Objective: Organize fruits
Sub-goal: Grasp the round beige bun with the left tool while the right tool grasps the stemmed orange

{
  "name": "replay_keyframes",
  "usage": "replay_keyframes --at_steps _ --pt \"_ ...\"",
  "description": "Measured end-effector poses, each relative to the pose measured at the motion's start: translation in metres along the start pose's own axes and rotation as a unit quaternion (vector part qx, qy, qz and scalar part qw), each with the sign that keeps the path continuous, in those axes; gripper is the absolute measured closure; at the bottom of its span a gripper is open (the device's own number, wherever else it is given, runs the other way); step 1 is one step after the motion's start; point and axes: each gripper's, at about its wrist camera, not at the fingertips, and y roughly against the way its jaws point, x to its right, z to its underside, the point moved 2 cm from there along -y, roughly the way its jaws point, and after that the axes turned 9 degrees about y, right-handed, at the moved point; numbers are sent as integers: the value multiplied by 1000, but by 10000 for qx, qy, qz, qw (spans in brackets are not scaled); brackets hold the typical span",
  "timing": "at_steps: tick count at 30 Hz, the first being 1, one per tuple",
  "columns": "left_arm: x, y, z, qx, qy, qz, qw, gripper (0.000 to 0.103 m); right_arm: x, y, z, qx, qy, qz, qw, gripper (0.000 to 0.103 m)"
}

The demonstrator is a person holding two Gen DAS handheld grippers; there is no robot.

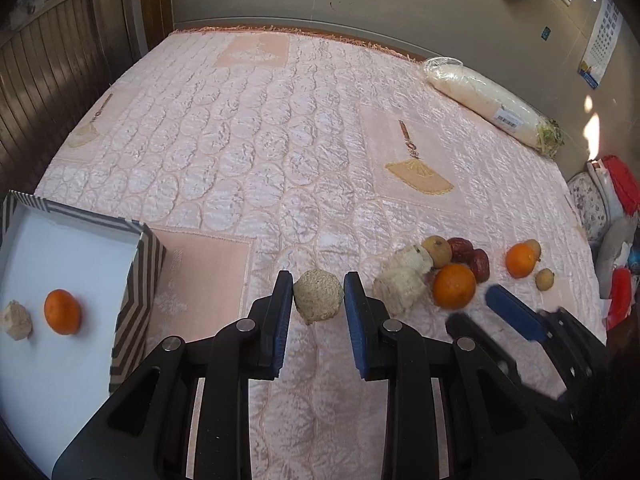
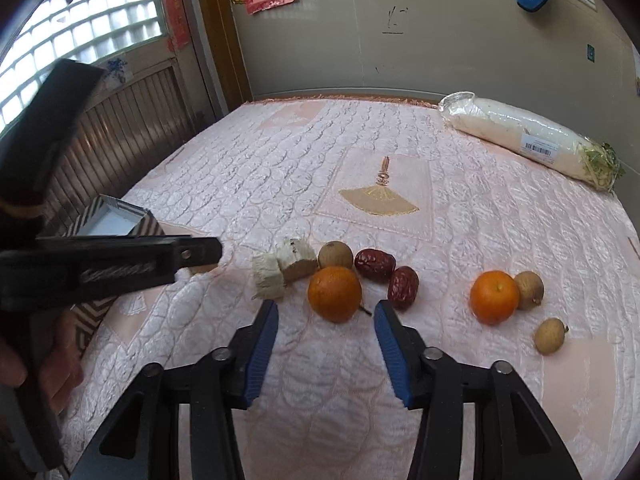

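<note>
My left gripper (image 1: 318, 298) is shut on a pale fibrous chunk (image 1: 318, 296), held just above the pink quilt. To its left stands a striped box (image 1: 140, 280) holding an orange (image 1: 60, 312) and another pale chunk (image 1: 16, 320). My right gripper (image 2: 326, 310) is open, its pads either side of an orange (image 2: 334, 294) without touching it. Around that orange lie two pale chunks (image 2: 270, 276), a longan (image 2: 335, 255) and two red dates (image 2: 375, 264). Further right sit a second orange (image 2: 492, 298) and two more longans (image 2: 529, 290).
A plastic-wrapped white radish (image 2: 528, 140) lies at the quilt's far right by the wall. Bags and clutter (image 1: 616, 220) crowd the bed's right edge. A person's hand (image 2: 52, 372) holds the left gripper's body (image 2: 120, 264). The quilt (image 1: 260, 140) stretches wide behind the fruit.
</note>
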Motion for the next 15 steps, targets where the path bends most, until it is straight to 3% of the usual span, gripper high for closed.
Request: replay_keyframes --at_steps 7,15 --pt "1 12 10 145 -97 -49 9998 77 4 -20 -2 -161 -155 -36 9997 74" --pt "0 24 24 293 -184 -111 9993 77 7 -5 6 23 -327 32 9995 75"
